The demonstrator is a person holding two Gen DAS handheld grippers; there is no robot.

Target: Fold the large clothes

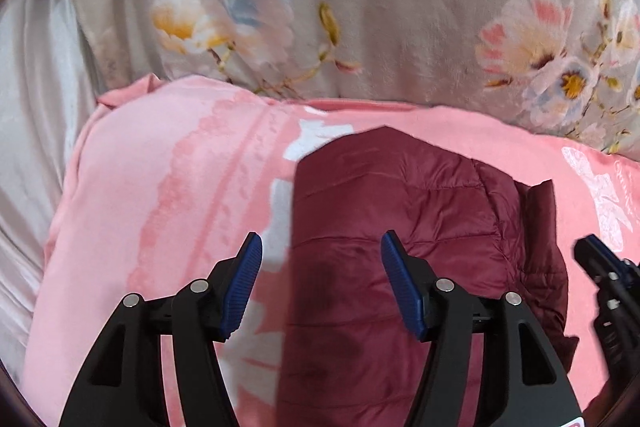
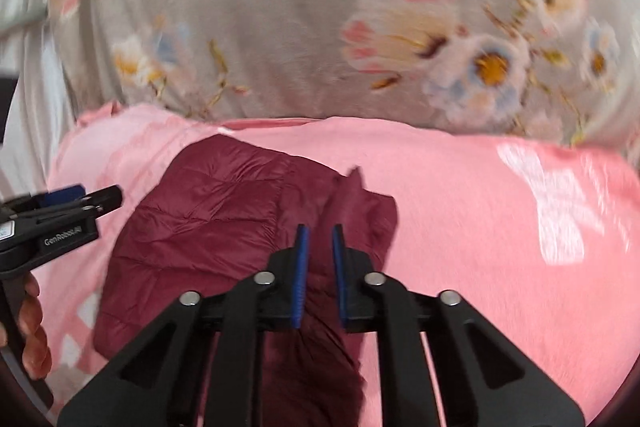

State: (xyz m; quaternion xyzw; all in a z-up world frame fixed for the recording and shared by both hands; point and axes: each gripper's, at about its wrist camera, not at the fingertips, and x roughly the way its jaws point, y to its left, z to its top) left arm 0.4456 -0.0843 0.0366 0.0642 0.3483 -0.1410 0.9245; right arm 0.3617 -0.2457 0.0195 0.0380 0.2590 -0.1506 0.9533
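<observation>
You are holding the left gripper with its jaws wide apart, hovering over the left half of the folded maroon quilted jacket, which is lying on the pink blanket. Your right gripper, at three o'clock of the left, is pointing toward twelve o'clock with jaws nearly together, a narrow gap showing, over the jacket's rumpled right edge.

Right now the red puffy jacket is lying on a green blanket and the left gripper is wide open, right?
Not quite. The blanket under the red puffy jacket is pink, not green, as the left wrist view shows. The left gripper is indeed wide open.
</observation>
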